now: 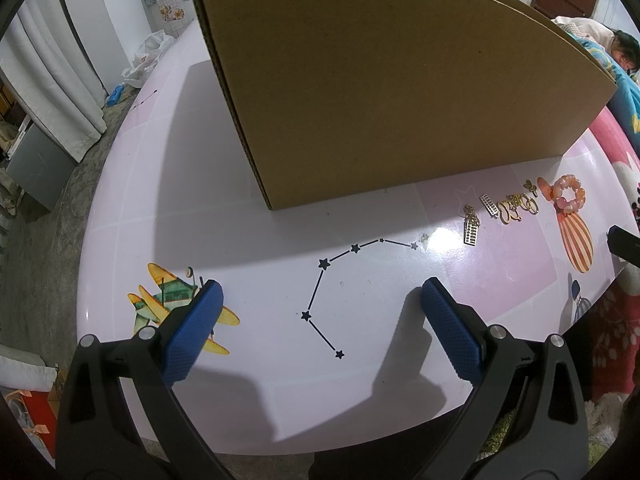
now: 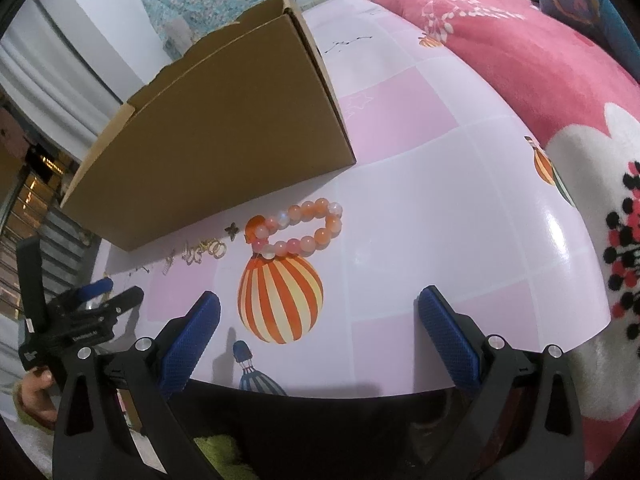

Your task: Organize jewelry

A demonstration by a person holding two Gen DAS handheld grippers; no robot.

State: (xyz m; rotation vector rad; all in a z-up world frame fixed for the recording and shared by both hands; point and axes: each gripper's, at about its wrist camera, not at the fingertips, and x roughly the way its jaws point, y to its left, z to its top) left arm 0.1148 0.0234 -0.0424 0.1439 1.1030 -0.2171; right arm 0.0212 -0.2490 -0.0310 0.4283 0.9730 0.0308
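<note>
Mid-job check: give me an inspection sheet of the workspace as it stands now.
Surface: pink-and-white printed table, glossy.
Job's things: bead bracelet on the table; gold pieces in a row beside it; open cardboard box behind.
Clutter: nothing seen on the table.
Grippers: left gripper open, empty; right gripper open, empty, facing the bracelet.
Cables: nothing seen.
Surroundings: pink blanket, curtains.
</note>
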